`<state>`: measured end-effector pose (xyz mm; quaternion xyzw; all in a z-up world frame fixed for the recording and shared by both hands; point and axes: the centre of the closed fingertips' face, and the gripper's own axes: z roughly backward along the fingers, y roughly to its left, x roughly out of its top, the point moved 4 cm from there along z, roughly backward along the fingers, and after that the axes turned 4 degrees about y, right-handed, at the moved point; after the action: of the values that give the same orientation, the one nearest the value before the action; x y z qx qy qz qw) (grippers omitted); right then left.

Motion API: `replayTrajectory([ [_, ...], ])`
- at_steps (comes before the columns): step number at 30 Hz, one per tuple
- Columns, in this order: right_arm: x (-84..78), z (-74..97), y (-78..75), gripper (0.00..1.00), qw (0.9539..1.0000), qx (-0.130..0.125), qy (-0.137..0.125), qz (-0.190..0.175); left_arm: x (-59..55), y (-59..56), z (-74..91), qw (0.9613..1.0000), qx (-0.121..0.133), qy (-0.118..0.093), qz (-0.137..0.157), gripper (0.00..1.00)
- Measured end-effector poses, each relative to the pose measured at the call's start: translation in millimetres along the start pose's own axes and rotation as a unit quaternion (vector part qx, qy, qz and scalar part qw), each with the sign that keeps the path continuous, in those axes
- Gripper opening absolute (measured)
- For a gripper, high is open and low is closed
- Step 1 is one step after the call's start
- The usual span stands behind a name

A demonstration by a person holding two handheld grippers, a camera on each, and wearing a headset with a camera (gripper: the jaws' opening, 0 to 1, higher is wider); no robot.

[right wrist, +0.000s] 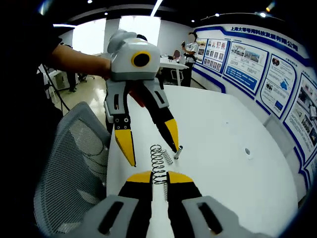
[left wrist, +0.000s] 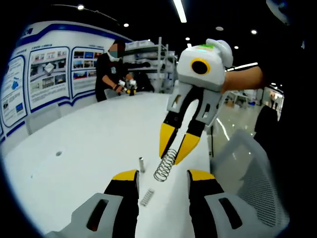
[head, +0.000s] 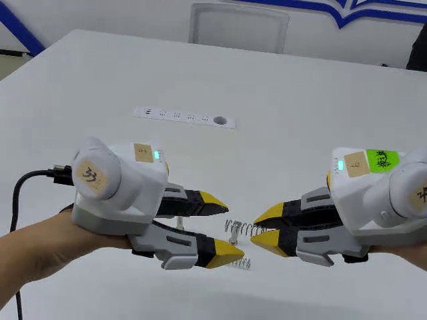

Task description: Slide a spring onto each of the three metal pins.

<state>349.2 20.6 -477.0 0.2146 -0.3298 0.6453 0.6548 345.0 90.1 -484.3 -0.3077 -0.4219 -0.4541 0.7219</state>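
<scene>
- Jaws on the right gripper (right wrist: pixel 159 178) are almost closed, with only a narrow gap, pinching one end of a spring (right wrist: pixel 157 166).
- The spring sticks straight out past the yellow tips, off the table, with its free end pointing at the left gripper (head: pixel 230 228).
- The left gripper's jaws are spread wide with nothing between them. A hand is wrapped round its body, and a black cable (head: pixel 20 193) exits the rear.
- The two grippers face each other tip to tip, close together but not touching, low over the white table (head: pixel 300 120).
- A metal pin (left wrist: pixel 141 164) stands upright on the table between the two sets of tips, just beside the free end of the held spring. I can't tell whether they touch.
- A loose spring (head: pixel 240 263) lies flat on the table, near the left gripper's lower jaw tip and on the near side of the pin.
- A power strip (head: pixel 183 117) is set into the tabletop, well apart from the work, toward the far side.
- A chair (head: pixel 237 27) sits at the far edge of the table.
- A grey mesh chair (right wrist: pixel 69 163) is at the table's near edge in the right gripper view.
- In the left gripper view a person (left wrist: pixel 111 69) stands at the far end of the table, with wall posters (left wrist: pixel 47 74) behind.
</scene>
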Motion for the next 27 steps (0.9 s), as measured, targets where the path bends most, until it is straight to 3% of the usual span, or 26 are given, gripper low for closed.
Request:
replayTrajectory([
  [15,-1.2,-3.0,3.8,0.11,0.9996,0.012,0.017,0.02,-4.7,-2.5,-5.1,0.9998,-0.006,0.012,-0.017,0.15],
  [27,-1.2,-7.4,9.5,0.11,0.9985,0.025,0.033,0.037,-7.4,-10.1,-8.3,0.9977,-0.02,0.039,-0.051,0.13],
])
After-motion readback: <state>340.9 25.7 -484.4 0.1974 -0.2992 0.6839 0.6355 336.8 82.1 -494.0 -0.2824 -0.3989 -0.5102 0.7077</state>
